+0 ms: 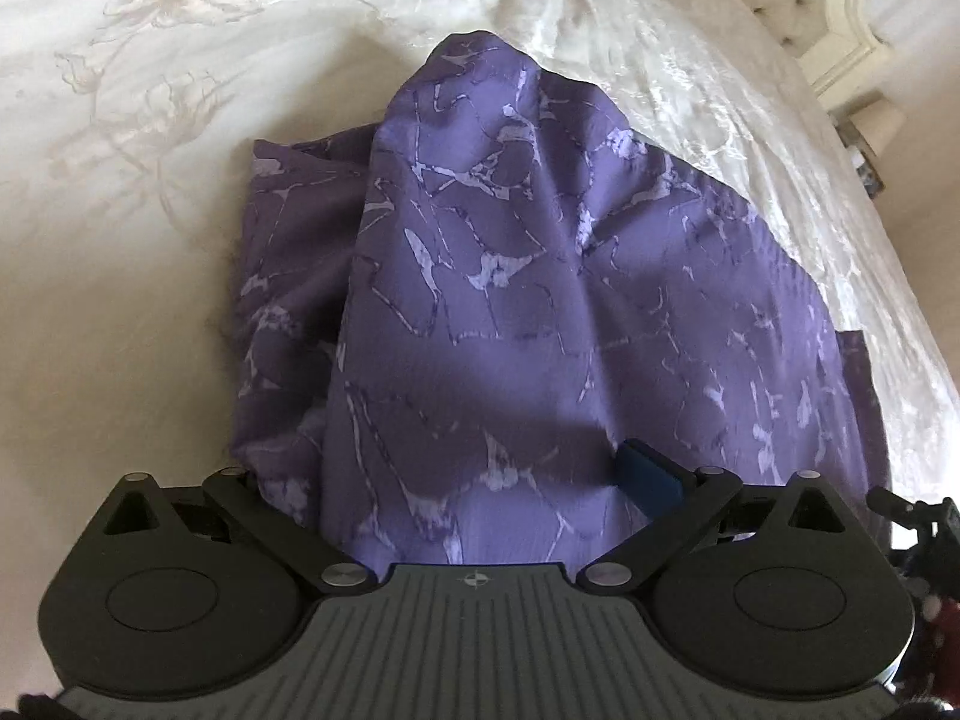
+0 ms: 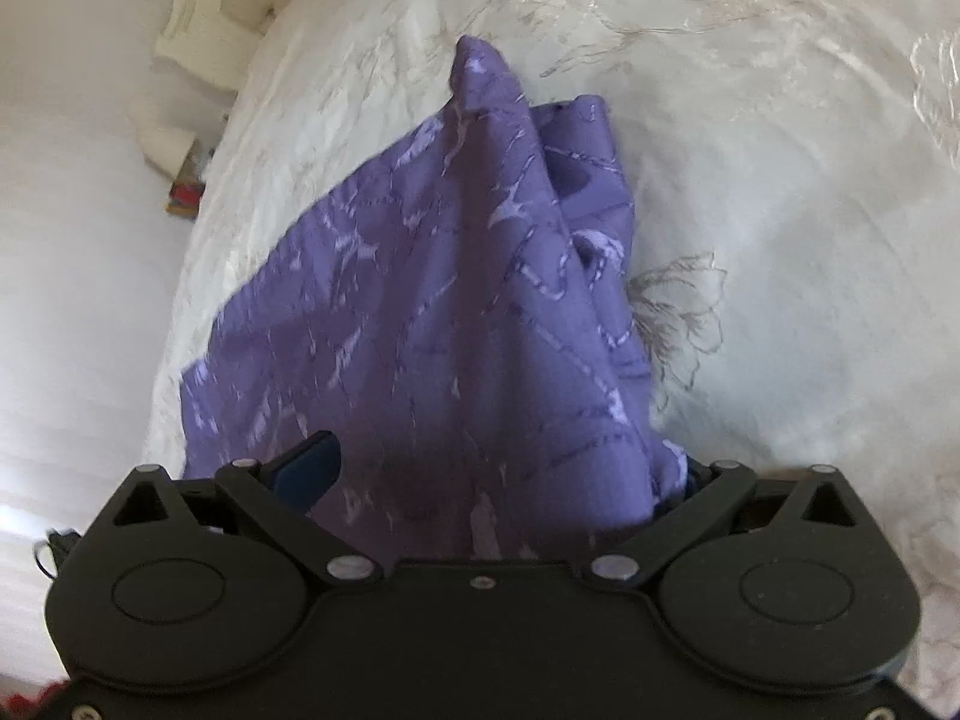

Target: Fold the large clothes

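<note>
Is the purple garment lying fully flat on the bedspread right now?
No: the purple garment rises in a draped peak from the bedspread toward the left hand-held gripper.

We see the cloth lying on the bed, with the headboard behind it

Purple marbled garment, draped, partly folded, on bed

Black hand-held gripper, blue pads
</note>
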Demonstrator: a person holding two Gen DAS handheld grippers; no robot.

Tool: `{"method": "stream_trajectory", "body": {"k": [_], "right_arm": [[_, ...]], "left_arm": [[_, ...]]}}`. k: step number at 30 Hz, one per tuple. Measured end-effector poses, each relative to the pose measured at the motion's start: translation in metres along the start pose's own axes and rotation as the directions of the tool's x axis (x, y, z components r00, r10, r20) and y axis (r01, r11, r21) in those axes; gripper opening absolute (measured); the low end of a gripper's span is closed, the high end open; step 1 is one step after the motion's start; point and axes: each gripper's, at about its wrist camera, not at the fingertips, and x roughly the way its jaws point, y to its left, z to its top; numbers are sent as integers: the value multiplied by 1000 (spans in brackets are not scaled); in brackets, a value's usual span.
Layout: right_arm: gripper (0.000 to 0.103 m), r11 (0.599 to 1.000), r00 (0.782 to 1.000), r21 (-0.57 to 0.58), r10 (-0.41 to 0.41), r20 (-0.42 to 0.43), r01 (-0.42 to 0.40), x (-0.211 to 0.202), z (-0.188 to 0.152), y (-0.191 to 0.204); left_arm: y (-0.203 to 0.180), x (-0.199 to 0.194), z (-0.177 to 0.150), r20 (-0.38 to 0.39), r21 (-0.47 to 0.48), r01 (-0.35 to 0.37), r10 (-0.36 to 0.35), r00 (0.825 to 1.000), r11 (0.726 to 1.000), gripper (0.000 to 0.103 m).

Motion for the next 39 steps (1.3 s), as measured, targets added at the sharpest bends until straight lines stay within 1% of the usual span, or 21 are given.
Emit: {"method": "stream_trajectory", "body": {"k": [2, 3, 4, 5, 6, 7, 8, 9, 11, 13, 15, 17, 20, 24, 27, 30, 32, 33, 34, 37, 39], "right_arm": [[102, 1000, 1000, 13, 5, 3, -5, 0, 0, 0], [96, 1000, 1000, 8, -4, 1, 4, -2, -2, -1], [83, 1000, 1000, -1, -25, -2, 25, -4, -2, -2], [77, 999, 999, -9, -42, -7, 42, -6, -3, -2], [64, 1000, 999, -5, -29, -17, 29, -8, -3, -3], [52, 1000, 999, 5, -8, -33, 8, -8, -4, -3], [48, 1000, 999, -4, -7, -41, 7, -9, -4, 0], [42, 999, 999, -36, -24, -42, 22, -8, -3, 7], [40, 995, 997, -74, -65, -45, 61, -8, -2, 20], [36, 998, 998, -40, -53, -46, 51, -13, 0, 20], [35, 999, 999, -15, -30, -44, 29, -23, 0, 19], [34, 1000, 998, -5, -24, -54, 24, -32, -5, 20], [34, 999, 996, -2, -43, -77, 43, -47, -19, 17], [34, 998, 992, 23, -57, -110, 60, -75, -50, 3], [34, 996, 984, 40, -73, -161, 80, -98, -80, -12], [38, 994, 973, 44, -93, -211, 105, -115, -107, -26], [49, 989, 964, 23, -140, -225, 149, -118, -122, -30], [59, 984, 960, 10, -173, -220, 179, -118, -127, -32], [61, 981, 960, -1, -189, -207, 193, -117, -131, -33], [67, 974, 962, -18, -228, -152, 228, -119, -132, -28], [69, 960, 955, -78, -275, -111, 267, -122, -129, -17]], "left_arm": [[3, -2, 0, -10, -7, 17, -17, 1000, 1000, 101], [5, -4, -1, -18, -1, 19, -19, 1000, 1000, 99], [5, -6, -2, -27, 9, 12, -12, 1000, 1000, 94], [6, -9, -3, -40, 16, 11, -10, 999, 1000, 92], [7, -11, -3, -54, 16, 16, -15, 998, 1000, 86], [8, -14, -2, -60, 15, 23, -22, 998, 1000, 73], [8, -17, -2, -57, 17, 39, -38, 998, 999, 59], [6, -18, -1, -50, 29, 46, -45, 998, 998, 55], [0, -22, 0, -45, 49, 45, -43, 998, 998, 38], [2, -29, 0, -39, 2, 80, -80, 996, 997, 32], [4, -37, -1, -35, -39, 118, -119, 992, 992, 31], [1, -44, -5, -49, -30, 136, -137, 989, 990, 30], [-1, -53, -22, -86, -22, 154, -155, 984, 988, 30], [-3, -71, -64, -133, -13, 178, -178, 975, 984, 31], [-2, -86, -96, -162, -8, 183, -181, 970, 983, 31], [0, -97, -130, -187, 40, 162, -152, 970, 986, 34], [1, -97, -146, -188, 87, 115, -97, 977, 990, 41], [3, -96, -153, -180, 105, 90, -70, 981, 990, 44], [5, -95, -157, -161, 114, 66, -48, 986, 991, 48], [10, -95, -161, -116, 83, 38, -28, 993, 996, 48], [12, -101, -162, -84, 102, -3, 11, 996, 995, 48]]}}
